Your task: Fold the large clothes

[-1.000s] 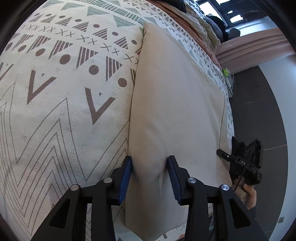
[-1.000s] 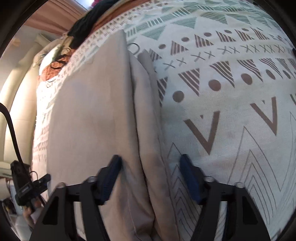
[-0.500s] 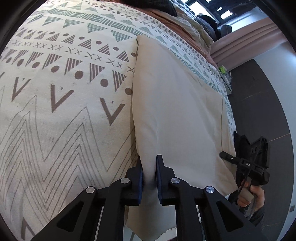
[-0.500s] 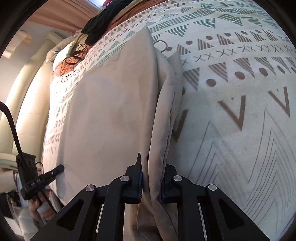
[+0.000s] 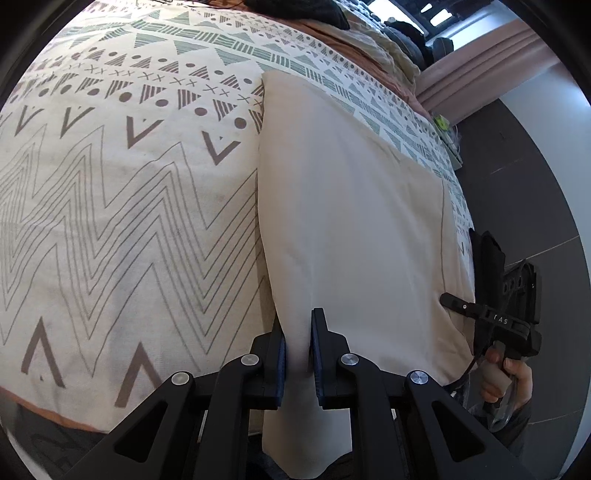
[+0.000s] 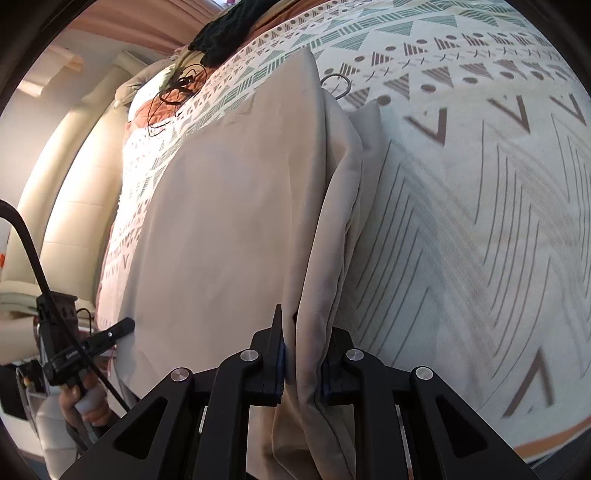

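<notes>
A big plain beige cloth (image 5: 351, 221) lies on the bed cover with zigzags and triangles (image 5: 110, 206), its long side running from the bottom of the frame up toward the dark clothes pile (image 5: 295, 11) at the top. The left claw (image 5: 297, 354) is closed on the cloth's folded edge at the bottom middle, and the right claw (image 6: 301, 365) pinches its thick folded layers (image 6: 325, 258) the same way

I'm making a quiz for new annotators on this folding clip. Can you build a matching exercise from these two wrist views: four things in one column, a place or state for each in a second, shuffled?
Things:
1. left gripper
2. plain beige folded garment
3. black knitted cloth
4. thin metal wire ring

Places or states:
A. at the far end of the patterned bedspread
B. lies lengthwise on the bedspread, near end pinched at both side edges
C. on the bedspread beside the garment's far corner
D. shut on the garment's edge

Pairs: 1-D, 2-B, 3-A, 4-C
</notes>
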Demonstrator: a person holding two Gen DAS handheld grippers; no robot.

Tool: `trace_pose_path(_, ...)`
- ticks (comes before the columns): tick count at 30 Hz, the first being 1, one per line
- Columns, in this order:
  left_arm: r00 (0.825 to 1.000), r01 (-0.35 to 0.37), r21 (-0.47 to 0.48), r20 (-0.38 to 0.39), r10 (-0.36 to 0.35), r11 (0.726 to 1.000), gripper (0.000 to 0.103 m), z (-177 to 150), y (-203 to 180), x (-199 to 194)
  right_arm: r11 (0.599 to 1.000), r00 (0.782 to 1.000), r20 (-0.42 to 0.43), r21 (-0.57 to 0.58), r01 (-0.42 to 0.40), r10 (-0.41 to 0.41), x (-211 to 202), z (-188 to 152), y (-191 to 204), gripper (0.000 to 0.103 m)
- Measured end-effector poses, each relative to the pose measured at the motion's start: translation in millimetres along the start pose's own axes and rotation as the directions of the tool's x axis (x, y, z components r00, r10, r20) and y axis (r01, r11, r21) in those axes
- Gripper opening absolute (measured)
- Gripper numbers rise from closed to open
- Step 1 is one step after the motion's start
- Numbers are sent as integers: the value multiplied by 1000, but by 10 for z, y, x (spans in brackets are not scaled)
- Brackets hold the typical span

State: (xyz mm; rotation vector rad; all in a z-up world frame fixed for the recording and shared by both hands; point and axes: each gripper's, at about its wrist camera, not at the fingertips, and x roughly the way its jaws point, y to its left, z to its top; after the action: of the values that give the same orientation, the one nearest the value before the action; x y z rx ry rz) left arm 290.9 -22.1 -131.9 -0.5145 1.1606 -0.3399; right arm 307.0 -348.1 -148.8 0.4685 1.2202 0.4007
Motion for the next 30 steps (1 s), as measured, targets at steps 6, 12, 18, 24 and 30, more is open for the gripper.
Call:
trace_pose_path(6, 999, -31, 18, -17, 31, 999, 14, -133, 128, -143, 1000, 1000, 2, 2, -16, 16, 79, -270, 177, 16)
trace_pose_path(12, 997, -45, -6, -58, 44, 999, 34, -21, 241, -34, 997, 998, -13, 24, 69, -68, 143, -277, 84, 48)
trace_pose_path(18, 998, -62, -20, -23, 62, 998, 48, 249, 280, 88, 994, 999, 34, 112, 2, -6, 92, -62, -199, 60)
trace_pose_path(24, 998, -55, -21, -3, 55, 998, 48, 578, 279, 219, 991, 998, 46, 129, -41, 35, 199, 205, -249, 60)
trace_pose_path(30, 998, -69, -5, 10, 69, 998, 48, 945, 233, 358, 983, 994, 42, 147, -107, 102, 361, 452, -275, 67)
